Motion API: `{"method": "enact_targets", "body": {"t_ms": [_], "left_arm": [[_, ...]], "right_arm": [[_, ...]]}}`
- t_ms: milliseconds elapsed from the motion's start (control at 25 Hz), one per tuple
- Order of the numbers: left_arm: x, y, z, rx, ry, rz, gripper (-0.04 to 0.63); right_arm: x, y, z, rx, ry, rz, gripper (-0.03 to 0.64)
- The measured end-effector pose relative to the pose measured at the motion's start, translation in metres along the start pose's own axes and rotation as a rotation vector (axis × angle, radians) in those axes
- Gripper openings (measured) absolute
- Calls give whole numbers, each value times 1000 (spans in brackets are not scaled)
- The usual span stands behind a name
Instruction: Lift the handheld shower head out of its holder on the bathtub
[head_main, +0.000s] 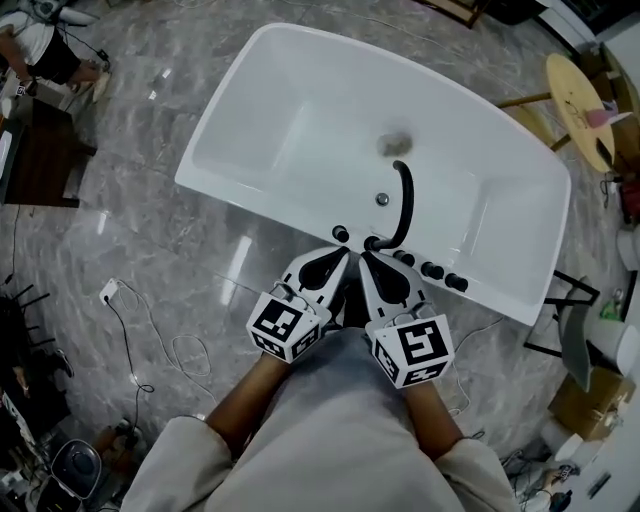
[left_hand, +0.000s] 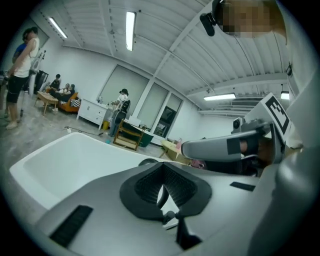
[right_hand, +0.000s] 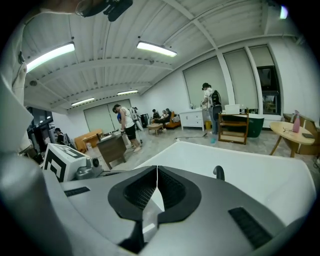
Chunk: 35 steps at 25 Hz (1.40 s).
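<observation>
A white bathtub (head_main: 300, 120) fills the middle of the head view. On its near rim stand a curved black spout (head_main: 403, 200) and a row of black fittings (head_main: 432, 270); from here I cannot tell which is the handheld shower head. My left gripper (head_main: 344, 254) and right gripper (head_main: 366, 256) sit side by side, shut and empty, tips just short of the rim by the spout's base. In the left gripper view the jaws (left_hand: 161, 170) meet with nothing between them. The right gripper (right_hand: 157, 171) is the same, with the spout (right_hand: 218, 172) just beyond.
A round wooden table (head_main: 580, 95) stands beyond the tub's right end, a black frame (head_main: 575, 300) at its near right corner. A white cable (head_main: 150, 330) trails on the marble floor at left, near a dark desk (head_main: 40, 150). People stand far off in the room (right_hand: 210, 107).
</observation>
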<state>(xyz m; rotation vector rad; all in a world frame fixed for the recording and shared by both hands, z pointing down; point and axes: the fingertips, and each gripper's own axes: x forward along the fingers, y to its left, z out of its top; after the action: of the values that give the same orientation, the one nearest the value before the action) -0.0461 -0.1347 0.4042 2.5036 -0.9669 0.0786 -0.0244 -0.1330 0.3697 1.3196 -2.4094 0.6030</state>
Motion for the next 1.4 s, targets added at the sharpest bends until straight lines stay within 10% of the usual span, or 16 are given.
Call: {"method": "enact_targets", "body": {"t_ms": [1400], "left_arm": [[63, 82, -196, -77, 352, 233, 232]], "right_arm": [[19, 13, -98, 152, 233, 80, 18]]}}
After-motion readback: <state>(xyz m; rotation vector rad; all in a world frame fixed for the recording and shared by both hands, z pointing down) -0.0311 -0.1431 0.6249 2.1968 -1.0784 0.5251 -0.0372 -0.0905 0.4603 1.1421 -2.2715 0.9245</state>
